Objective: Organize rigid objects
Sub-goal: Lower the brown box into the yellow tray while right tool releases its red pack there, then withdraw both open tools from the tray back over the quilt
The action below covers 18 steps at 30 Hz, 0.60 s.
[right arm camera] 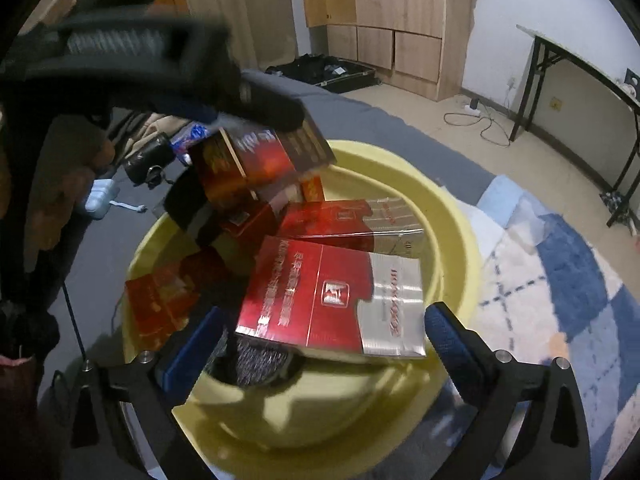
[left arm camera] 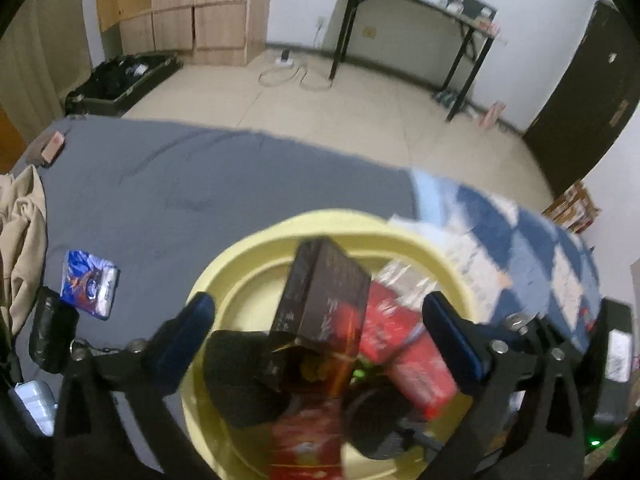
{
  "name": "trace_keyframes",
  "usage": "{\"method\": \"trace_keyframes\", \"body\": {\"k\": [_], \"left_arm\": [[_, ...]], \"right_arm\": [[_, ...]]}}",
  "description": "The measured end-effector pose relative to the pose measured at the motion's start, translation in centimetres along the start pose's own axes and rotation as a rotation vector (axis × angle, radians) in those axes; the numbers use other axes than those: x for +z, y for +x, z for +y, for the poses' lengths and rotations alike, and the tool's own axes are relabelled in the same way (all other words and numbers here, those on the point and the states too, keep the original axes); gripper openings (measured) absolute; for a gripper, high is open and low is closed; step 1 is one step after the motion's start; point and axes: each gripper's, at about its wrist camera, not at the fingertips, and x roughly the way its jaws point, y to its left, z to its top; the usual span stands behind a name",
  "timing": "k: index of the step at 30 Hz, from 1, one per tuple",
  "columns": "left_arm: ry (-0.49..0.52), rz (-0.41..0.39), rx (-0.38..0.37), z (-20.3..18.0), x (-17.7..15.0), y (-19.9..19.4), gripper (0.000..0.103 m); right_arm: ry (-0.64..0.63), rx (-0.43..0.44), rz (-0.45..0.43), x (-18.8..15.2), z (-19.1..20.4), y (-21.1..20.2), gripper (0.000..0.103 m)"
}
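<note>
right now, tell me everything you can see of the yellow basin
The yellow basin is round and looks like smooth plastic, with a wide rolled rim and sloping walls. It sits upright on the grey sheet, its far side next to a blue and white blanket. Inside lies a loose pile of red and silver boxes and dark items. Both grippers hang open above it; no fingers touch it.

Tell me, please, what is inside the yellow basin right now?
The yellow basin holds red-and-silver cartons, a dark brown box and black items. Whatever lies beneath them is covered.
</note>
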Motion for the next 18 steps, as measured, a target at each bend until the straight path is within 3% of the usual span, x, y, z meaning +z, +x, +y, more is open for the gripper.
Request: {"method": "trace_keyframes", "body": {"k": [4, 8, 13, 18], "left_arm": [[0.035, -0.015, -0.025, -3.3, 0.9, -2.3, 0.103], [0.093, -0.016, -0.097, -9.7, 1.1, -3.5, 0.103], [0.141, 0.058, -0.181, -18.3, -0.5, -2.1, 0.103], [0.249, 0.180, -0.124, -23.9, -3.5, 2.4, 0.103]], "right_arm": [[0.049, -0.036, -0.048, -1.0, -1.1, -4.0, 0.103], [0.120, -0.118, -0.096, -4.1, -5.1, -9.9, 0.103], [0.228, -0.246, -0.040, -9.9, -12.1, -15.7, 0.103], [0.322, -0.404, -0.040, -17.5, -19.2, -22.9, 0.103]]}}
